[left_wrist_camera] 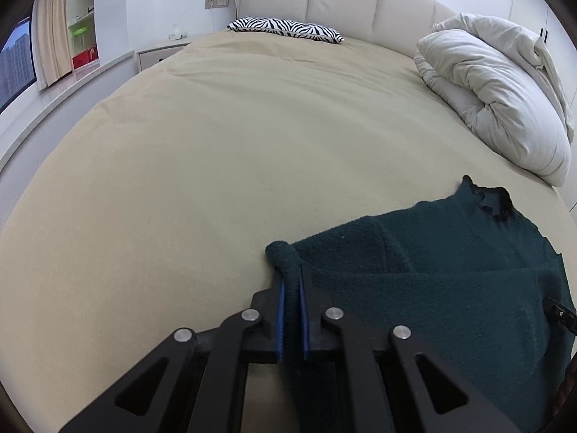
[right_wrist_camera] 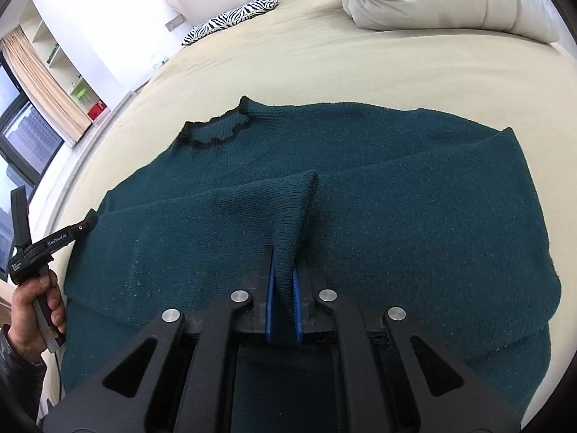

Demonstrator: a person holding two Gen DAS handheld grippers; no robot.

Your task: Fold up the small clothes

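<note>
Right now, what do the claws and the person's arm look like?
Both claws are black plastic with blue ridged pads and round silver bolts: the left claw and the right claw. Seen from the side, the left tool has a pistol handle with small white lettering. The hand comes out of a dark, shiny sleeve.

Black fingers [right_wrist_camera: 267, 288], blue pads [left_wrist_camera: 281, 310]

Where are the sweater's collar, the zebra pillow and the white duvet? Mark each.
sweater's collar [right_wrist_camera: 216, 130]: right wrist view, on its black frilled edge.
zebra pillow [left_wrist_camera: 288, 29]: left wrist view, on its striped top.
white duvet [left_wrist_camera: 497, 90]: left wrist view, on its bundled middle.
</note>
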